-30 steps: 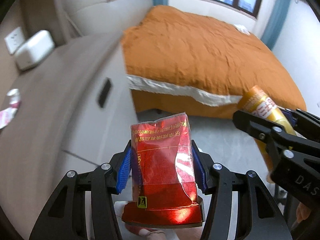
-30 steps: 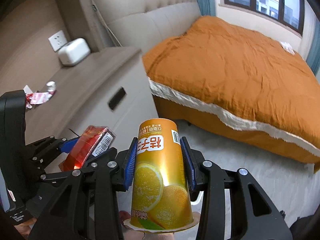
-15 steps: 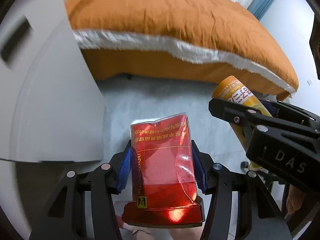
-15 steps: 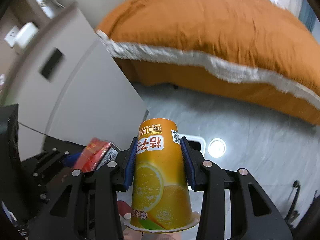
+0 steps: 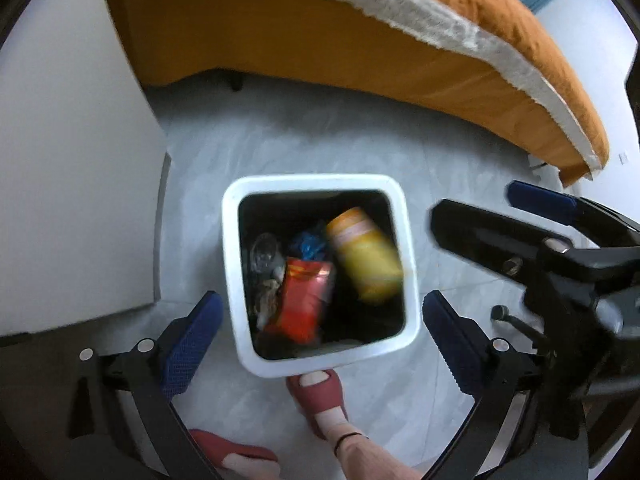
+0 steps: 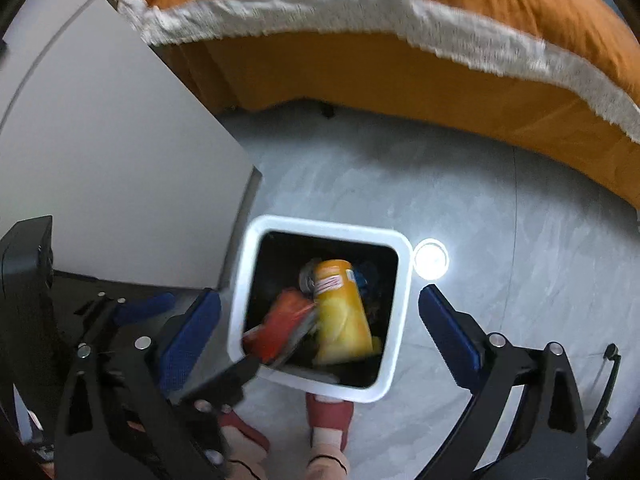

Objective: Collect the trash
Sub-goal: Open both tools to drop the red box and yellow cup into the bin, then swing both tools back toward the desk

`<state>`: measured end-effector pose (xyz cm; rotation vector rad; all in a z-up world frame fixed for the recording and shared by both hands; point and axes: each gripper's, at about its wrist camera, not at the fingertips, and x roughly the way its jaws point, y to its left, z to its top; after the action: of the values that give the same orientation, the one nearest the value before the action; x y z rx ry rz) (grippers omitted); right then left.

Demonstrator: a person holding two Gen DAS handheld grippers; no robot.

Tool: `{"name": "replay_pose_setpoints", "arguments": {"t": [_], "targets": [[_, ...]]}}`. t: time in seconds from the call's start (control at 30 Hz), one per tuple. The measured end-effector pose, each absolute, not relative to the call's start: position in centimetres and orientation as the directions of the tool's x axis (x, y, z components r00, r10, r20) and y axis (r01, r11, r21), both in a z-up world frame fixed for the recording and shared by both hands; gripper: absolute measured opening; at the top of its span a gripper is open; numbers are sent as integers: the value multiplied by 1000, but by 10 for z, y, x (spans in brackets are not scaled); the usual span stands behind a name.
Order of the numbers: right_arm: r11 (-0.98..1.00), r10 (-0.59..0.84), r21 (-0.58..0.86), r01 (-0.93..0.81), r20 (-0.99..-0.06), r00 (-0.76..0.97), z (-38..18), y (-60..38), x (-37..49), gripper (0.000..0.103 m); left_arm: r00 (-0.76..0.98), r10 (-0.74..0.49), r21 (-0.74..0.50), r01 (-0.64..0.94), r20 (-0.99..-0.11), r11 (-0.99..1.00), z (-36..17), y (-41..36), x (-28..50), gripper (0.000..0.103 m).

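A white square trash bin [image 5: 234,280] [image 6: 394,344] with a black liner stands on the grey floor, directly below both grippers. Inside it, motion-blurred, are the red packet [image 5: 304,300] [image 6: 280,324] and the orange juice cup [image 5: 366,256] [image 6: 340,312], with other trash around them. My left gripper [image 5: 320,336] is open and empty above the bin. My right gripper [image 6: 320,328] is open and empty above it too. The right gripper also shows at the right edge of the left wrist view [image 5: 532,232].
A grey bedside cabinet [image 5: 68,160] [image 6: 100,160] stands to the left of the bin. The bed with the orange cover [image 5: 360,40] [image 6: 400,40] lies beyond it. The person's feet in red slippers [image 5: 320,396] [image 6: 330,412] stand at the bin's near edge.
Both grippers tilted down over the bin and opened. The red packet and the orange cup left the jaws and are now in the bin.
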<state>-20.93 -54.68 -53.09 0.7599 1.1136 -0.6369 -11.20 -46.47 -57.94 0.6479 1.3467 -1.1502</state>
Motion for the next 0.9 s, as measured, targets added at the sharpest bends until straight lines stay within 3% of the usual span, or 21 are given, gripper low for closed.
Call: {"name": "replay_pose_setpoints", "arguments": {"t": [0.33, 0.9], "targets": [[631, -78, 191, 752, -949, 306, -508, -541, -211, 99, -129, -237, -211, 907, -963, 363, -553, -456, -111, 98], [658, -121, 254, 709, -893, 434, -363, -513, -215, 99, -28, -356, -175, 905, -934, 388, -387, -427, -111, 98]]}}
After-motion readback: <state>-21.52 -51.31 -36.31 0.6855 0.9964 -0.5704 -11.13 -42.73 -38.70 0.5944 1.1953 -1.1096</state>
